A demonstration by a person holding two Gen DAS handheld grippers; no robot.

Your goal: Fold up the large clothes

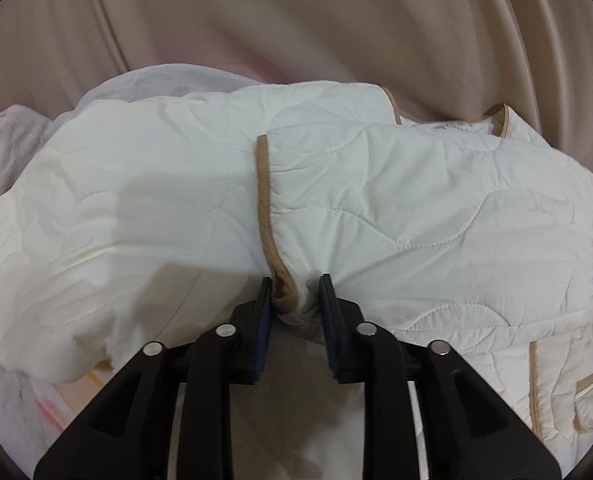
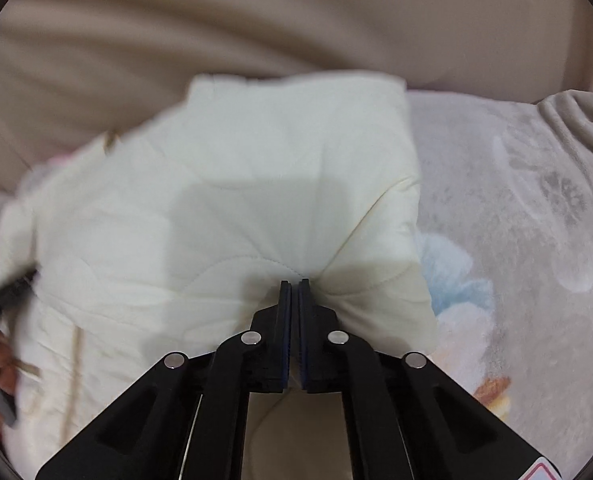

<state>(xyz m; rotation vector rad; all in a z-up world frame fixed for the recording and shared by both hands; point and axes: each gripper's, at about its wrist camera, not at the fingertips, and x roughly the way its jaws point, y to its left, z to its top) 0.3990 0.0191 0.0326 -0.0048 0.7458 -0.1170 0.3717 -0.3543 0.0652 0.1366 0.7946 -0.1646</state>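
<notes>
step: mid-fold, judged | left claw (image 1: 295,280) pinching tan-trimmed edge of cream quilted jacket (image 1: 416,208) | right claw (image 2: 295,285) pinching jacket hem fold | jacket lifted partly above floral blanket (image 2: 516,240) | next: likely carry both grips over together, keeping edges aligned

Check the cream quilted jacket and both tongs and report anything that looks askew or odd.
Nothing looks damaged. The cream quilted jacket is only partly folded: its tan-trimmed edge runs crooked over the layer beneath. The left tongs pinch a bunched wad at that trim; the right tongs are shut on a puckered fold. The right view is blurred.
</notes>
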